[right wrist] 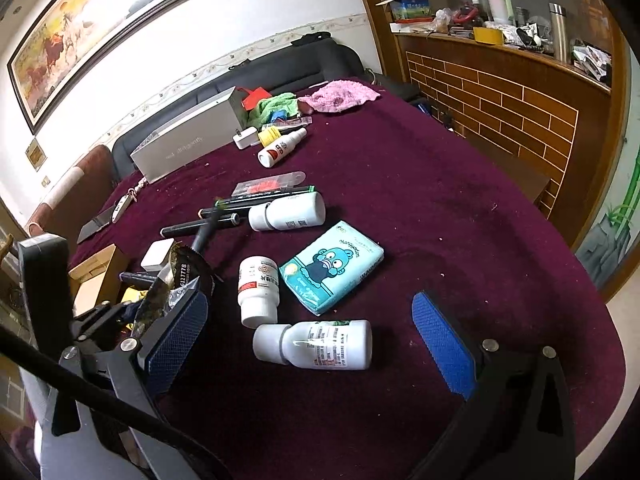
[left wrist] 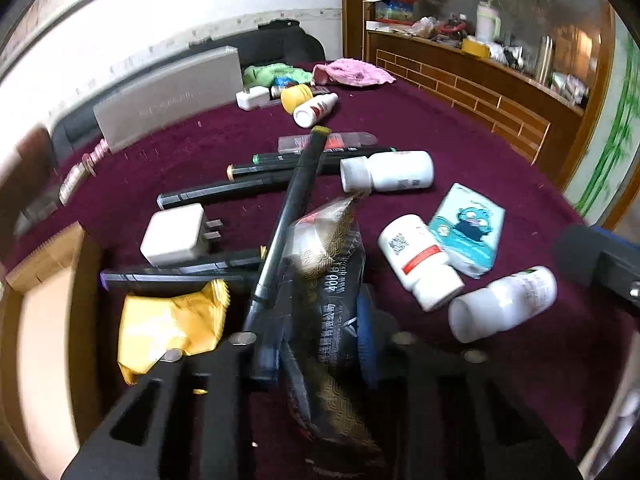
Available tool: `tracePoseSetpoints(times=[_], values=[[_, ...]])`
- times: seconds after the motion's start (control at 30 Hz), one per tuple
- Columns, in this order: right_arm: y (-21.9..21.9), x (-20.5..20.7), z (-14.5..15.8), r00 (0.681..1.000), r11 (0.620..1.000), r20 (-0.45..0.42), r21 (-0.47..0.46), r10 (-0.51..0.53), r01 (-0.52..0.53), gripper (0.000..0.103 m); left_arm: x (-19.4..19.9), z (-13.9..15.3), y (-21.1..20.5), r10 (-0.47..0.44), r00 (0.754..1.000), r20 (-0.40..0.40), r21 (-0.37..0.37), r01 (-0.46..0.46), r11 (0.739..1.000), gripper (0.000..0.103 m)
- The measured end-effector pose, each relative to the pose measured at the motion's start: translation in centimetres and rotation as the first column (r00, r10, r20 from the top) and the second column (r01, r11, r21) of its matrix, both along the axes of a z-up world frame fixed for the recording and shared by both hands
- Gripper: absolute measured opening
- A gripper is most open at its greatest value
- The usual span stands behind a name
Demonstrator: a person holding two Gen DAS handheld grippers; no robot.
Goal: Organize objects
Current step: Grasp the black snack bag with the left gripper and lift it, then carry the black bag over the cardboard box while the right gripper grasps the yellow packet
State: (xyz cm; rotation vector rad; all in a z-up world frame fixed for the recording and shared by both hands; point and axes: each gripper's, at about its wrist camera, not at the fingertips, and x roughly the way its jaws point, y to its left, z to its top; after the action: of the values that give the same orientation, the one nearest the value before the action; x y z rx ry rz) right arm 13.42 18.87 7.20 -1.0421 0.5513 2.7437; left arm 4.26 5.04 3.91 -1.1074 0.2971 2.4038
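Left wrist: snack packet (left wrist: 332, 264) between near-closed jaws, seemingly gripped; marker (left wrist: 288, 216) alongside.

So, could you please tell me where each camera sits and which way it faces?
Left wrist: on the left gripper, looking down its fingers at markers and a dark packet between them.
Right wrist: on the right gripper, facing the maroon table; its wide-open fingers frame a white bottle.
Shared: tissue pack, the bottles.

Both views are lit by soft, even daylight, and the white wall (right wrist: 248, 8) looks bright. The left wrist view is blurred, mostly at the left edge and on the near packet (left wrist: 332, 280). The fisheye lens bends the edges, with dark corners. Small glare shines on the nearest white bottle (right wrist: 316, 344).
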Motion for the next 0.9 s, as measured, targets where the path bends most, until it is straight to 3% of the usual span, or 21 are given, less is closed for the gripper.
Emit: tracePoseSetpoints(times=[0.13, 0.2, 0.33, 0.53, 0.7, 0.9], values=[[0.2, -0.2, 0.0, 1.0, 1.0, 0.002, -0.009, -0.003, 0.003, 0.103, 0.9, 2.1, -2.9, 0.03, 0.999, -0.017, 0.114, -0.028, 0.993, 0.022], [0.0, -0.5, 0.0, 1.0, 1.0, -0.002, -0.029, 0.009, -0.009, 0.103, 1.7, 3.8, -5.3, 0.05, 0.999, -0.022, 0.205, -0.044, 0.978, 0.023], [-2.0, -1.8, 0.3, 0.998, 0.994, -0.022, -0.082, 0.065, -0.066, 0.103, 3.0, 6.8, -9.8, 0.116, 0.993, -0.038, 0.287, -0.1, 0.953, 0.023], [-7.4, -5.5, 2.1, 0.985, 0.984, -0.054, -0.066, 0.162, -0.165, 0.103, 3.4, 8.6, -16.7, 0.204, 0.979, 0.032, 0.39, -0.2, 0.899, 0.023], [-9.6, -6.5, 3.2, 0.98, 0.983, -0.087, -0.031, 0.178, -0.181, 0.103, 4.2, 10.1, -19.9, 0.253, 0.967, -0.007, 0.426, -0.226, 0.876, 0.023], [-9.1, -7.3, 2.6, 0.986, 0.987, -0.04, 0.008, 0.159, -0.159, 0.103, 4.6, 10.2, -21.5, 0.271, 0.962, -0.033, 0.464, -0.226, 0.857, 0.023]])
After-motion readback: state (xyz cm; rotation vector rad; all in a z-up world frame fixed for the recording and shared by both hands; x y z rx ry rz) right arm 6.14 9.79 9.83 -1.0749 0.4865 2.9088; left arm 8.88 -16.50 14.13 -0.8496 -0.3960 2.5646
